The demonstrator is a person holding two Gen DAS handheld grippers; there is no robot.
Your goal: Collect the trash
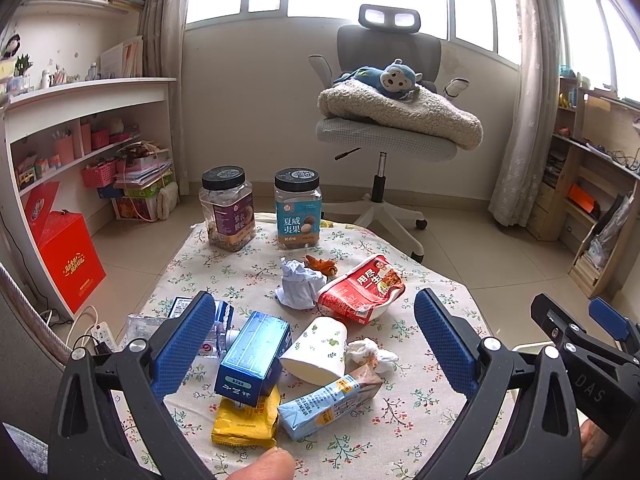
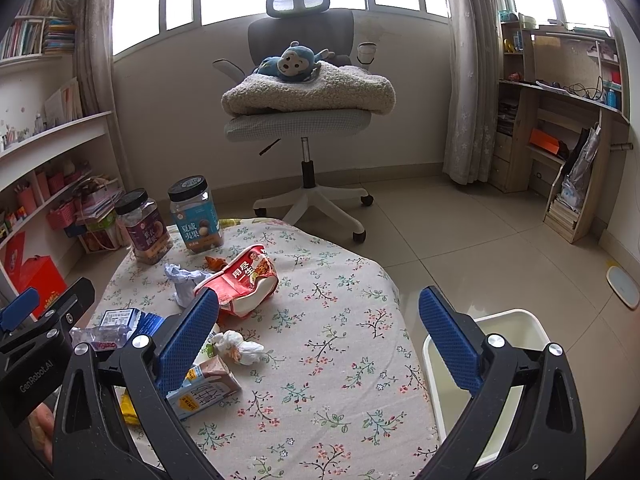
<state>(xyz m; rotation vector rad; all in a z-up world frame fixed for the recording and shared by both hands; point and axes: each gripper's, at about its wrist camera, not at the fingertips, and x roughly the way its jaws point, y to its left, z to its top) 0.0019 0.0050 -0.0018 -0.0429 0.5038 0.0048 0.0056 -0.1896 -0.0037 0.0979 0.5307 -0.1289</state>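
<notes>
Trash lies on a floral-cloth table [image 1: 400,420]: a blue box [image 1: 254,358], a tipped paper cup [image 1: 318,350], a yellow wrapper [image 1: 246,420], a milk carton [image 1: 330,406], a crumpled tissue [image 1: 372,354], a red noodle bowl [image 1: 362,290], crumpled blue-white paper [image 1: 300,284] and an orange scrap [image 1: 320,264]. My left gripper [image 1: 316,344] is open above the box and cup, holding nothing. My right gripper [image 2: 318,340] is open and empty over the table's right side, with the carton [image 2: 204,390] and tissue [image 2: 240,346] by its left finger. A white bin [image 2: 516,320] stands right of the table.
Two black-lidded snack jars [image 1: 228,212] [image 1: 298,214] stand at the table's far edge. A crushed clear bottle [image 1: 140,326] and a small blue carton [image 1: 180,306] lie at the left. An office chair [image 1: 384,128] with a blanket and plush monkey stands beyond. Shelves line both walls.
</notes>
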